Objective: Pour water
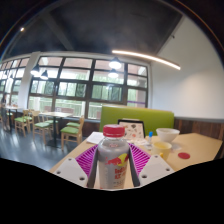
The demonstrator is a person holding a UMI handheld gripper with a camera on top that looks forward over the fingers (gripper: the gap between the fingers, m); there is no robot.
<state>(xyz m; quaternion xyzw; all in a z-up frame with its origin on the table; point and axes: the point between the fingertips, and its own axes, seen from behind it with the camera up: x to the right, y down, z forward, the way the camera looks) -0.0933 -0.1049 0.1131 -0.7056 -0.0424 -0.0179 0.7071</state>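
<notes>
Gripper view looks out along the tool (113,163), whose two fingers carry magenta pads (87,158) on their inner faces. A clear plastic bottle (114,160) with a red cap (115,130) stands upright between them. Its sides lie against both pads with no gap visible at either side, so the tool is clamped on the bottle. The bottle bears a label with red and white print on its front, too small to read. How much water it holds cannot be made out.

Beyond the bottle stretches a pale wooden table (200,150). A white bowl (168,134) sits on it to the right of the bottle and well apart from it. Just before the bowl stands a smaller yellow cup (160,147), and a small red disc (183,155) lies flat on the table nearer the right side. A light, flat item lies on the table behind the bottle's cap; what it is cannot be told.

Behind the table is a green bench back (140,117). Farther off, wooden chairs (72,130) and other tables stand before a wall of large windows (85,88). A long strip light (146,58) runs across the ceiling.
</notes>
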